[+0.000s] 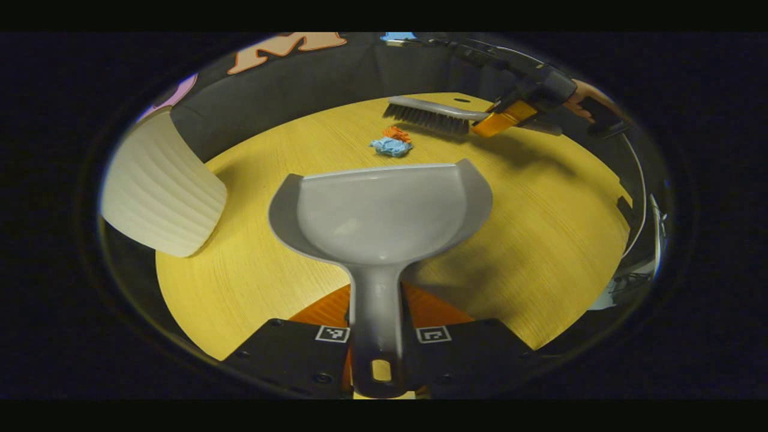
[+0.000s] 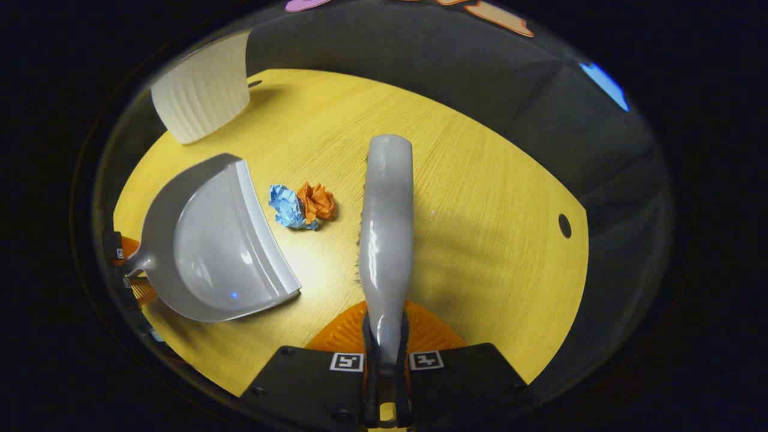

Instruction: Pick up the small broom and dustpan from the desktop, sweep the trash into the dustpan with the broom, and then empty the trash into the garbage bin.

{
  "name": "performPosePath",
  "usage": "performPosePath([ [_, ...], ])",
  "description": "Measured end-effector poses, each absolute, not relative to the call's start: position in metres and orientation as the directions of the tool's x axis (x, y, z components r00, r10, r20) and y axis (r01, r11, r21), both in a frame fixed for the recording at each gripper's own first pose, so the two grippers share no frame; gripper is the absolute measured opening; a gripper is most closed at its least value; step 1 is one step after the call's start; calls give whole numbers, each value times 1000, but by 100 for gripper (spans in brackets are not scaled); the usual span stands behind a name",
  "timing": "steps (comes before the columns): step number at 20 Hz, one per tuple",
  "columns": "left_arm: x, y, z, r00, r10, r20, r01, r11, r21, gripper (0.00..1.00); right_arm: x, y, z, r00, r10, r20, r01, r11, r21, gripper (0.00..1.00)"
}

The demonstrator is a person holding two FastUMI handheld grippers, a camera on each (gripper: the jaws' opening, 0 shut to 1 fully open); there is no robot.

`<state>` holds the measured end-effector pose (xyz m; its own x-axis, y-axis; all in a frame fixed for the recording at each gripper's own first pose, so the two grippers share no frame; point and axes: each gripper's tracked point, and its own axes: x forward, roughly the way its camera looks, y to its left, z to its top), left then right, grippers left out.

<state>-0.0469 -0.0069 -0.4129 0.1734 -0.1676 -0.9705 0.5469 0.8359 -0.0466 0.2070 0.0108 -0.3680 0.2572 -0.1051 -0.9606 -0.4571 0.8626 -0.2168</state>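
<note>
- The left claw (image 1: 378, 336) grips the handle of the grey dustpan (image 1: 384, 210), both fingers pressed against it from either side.
- The dustpan's open lip faces the far edge of the wooden surface (image 1: 540, 240); from the right gripper view its pan (image 2: 222, 246) sits low over the surface, and I cannot tell whether the lip touches the wood.
- Two crumpled paper scraps lie touching each other just beyond the lip: a blue scrap (image 1: 390, 146) and an orange scrap (image 1: 397, 133).
- In the right gripper view the blue scrap (image 2: 287, 207) lies nearer the dustpan, and the orange scrap (image 2: 317, 201) lies on the broom's side.
- The right claw (image 2: 385, 354) is clamped on the handle of the small broom (image 2: 387, 228), fingers tight on both sides.
- From the left gripper view the broom (image 1: 435, 114) is near the far edge of the surface, bristles pointing down, just past the scraps; the right claw (image 1: 501, 120) holds its handle end, with a person's hand (image 1: 585, 99) behind it.
- A white ribbed bin (image 1: 159, 186) stands at the surface's left edge, well apart from the scraps.
- A small dark hole (image 2: 564, 225) shows in the surface near one edge.
</note>
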Motion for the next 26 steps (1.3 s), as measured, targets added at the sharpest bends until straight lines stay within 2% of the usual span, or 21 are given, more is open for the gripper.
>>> performPosePath([
  [2, -47, -6, -414, 161, -170, -972, 553, 831, -54, 25, 210, 18, -371, 225, -107, -968, -530, 821, -214, 11],
  [3, -46, -7, -416, 160, -172, -972, 562, 826, -53, 26, 209, 24, -375, 207, -108, -972, -573, 792, -210, 13],
  [4, -47, -5, -415, 152, -171, -973, 565, 823, -56, 25, 210, 29, -374, 194, -106, -975, -618, 759, -205, 10],
  [5, -45, -6, -415, 156, -173, -973, 569, 821, -55, 26, 211, 35, -373, 188, -99, -977, -663, 721, -200, 13],
  [8, -48, -6, -413, 144, -173, -974, 580, 812, -58, 25, 199, 58, -366, 128, -32, -991, -789, 602, -121, 10],
  [10, -48, -7, -413, 151, -178, -972, 581, 812, -58, 26, 191, 68, -361, 74, 34, -997, -829, 557, -42, 13],
  [12, -48, -7, -413, 166, -184, -969, 578, 814, -55, 26, 188, 74, -357, 39, 119, -992, -786, 617, 43, 12],
  [13, -46, -8, -413, 183, -187, -965, 576, 816, -49, 25, 192, 77, -359, 69, 174, -982, -745, 664, 65, 14],
  [14, -44, -8, -413, 209, -185, -960, 566, 824, -36, 28, 196, 80, -356, 120, 218, -969, -700, 710, 73, 14],
  [15, -42, -9, -413, 241, -184, -953, 548, 836, -23, 25, 200, 79, -350, 191, 240, -952, -650, 757, 60, 13],
  [17, -42, -7, -410, 311, -181, -933, 500, 866, -1, 25, 214, 55, -340, 337, 217, -916, -530, 848, 5, 13],
  [19, -36, -11, -398, 379, -184, -907, 447, 895, 5, 26, 219, 20, -333, 413, 194, -890, -410, 912, 9, 13],
  [20, -36, -15, -390, 424, -187, -886, 413, 911, 5, 25, 216, 5, -330, 414, 186, -891, -367, 930, 24, 13],
  [24, -15, -21, -353, 547, -158, -822, 329, 944, 37, 25, 190, -47, -383, 391, 162, -906, -263, 963, 59, 13],
  [26, 1, -24, -328, 616, -138, -775, 289, 956, 60, 24, 175, -42, -413, 369, 183, -911, -232, 968, 101, 13],
])
